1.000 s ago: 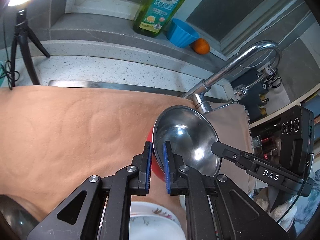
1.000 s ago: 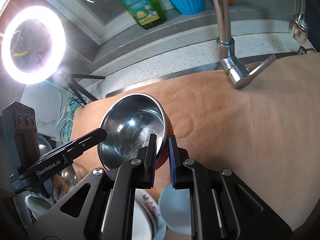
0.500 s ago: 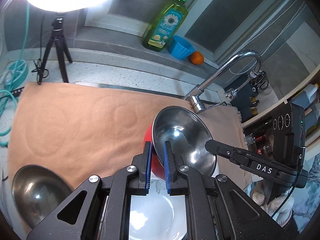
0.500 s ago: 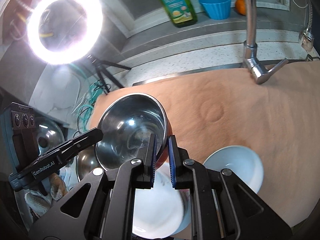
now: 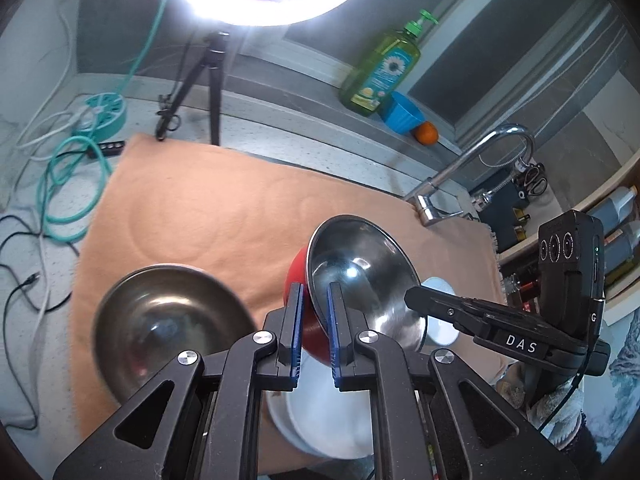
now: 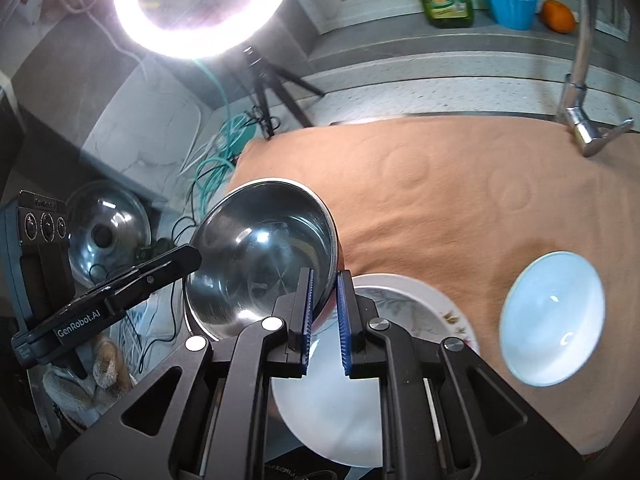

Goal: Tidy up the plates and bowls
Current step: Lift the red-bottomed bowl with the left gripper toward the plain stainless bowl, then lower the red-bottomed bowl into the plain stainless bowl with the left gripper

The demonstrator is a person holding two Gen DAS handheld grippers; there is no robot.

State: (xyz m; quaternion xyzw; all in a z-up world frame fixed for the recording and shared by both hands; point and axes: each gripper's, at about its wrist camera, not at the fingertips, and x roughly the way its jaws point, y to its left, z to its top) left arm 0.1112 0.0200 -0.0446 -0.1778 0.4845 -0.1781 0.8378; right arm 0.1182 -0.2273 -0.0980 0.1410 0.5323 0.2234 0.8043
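Both grippers clamp the same bowl, opposite sides of the rim. Left gripper [image 5: 313, 320] jaws narrow, pinching the near rim of the red-and-steel bowl [image 5: 356, 272] (red outside, polished steel inside). Right gripper [image 6: 323, 308] also narrow on the rim of that bowl [image 6: 260, 252], seen from the other side. Each wrist view shows the other gripper's finger meeting the far rim.

Bowl is held tilted, clear of the tan cloth [image 5: 208, 216], straight ahead of both sets of fingers.

Below the left fingers: stacked white plates [image 5: 328, 420]. In the right view the white plate [image 6: 332, 412] sits on a flower-rimmed plate [image 6: 448, 312] directly under the fingers. Pale blue bowl [image 6: 552, 320] lies on the cloth, right of the right gripper, apart from the plates. Steel bowl [image 5: 168, 320] rests on the cloth left of the left gripper.

Far ahead: ring light [image 6: 200, 4], faucet [image 5: 472, 172], soap bottle [image 5: 384, 68].
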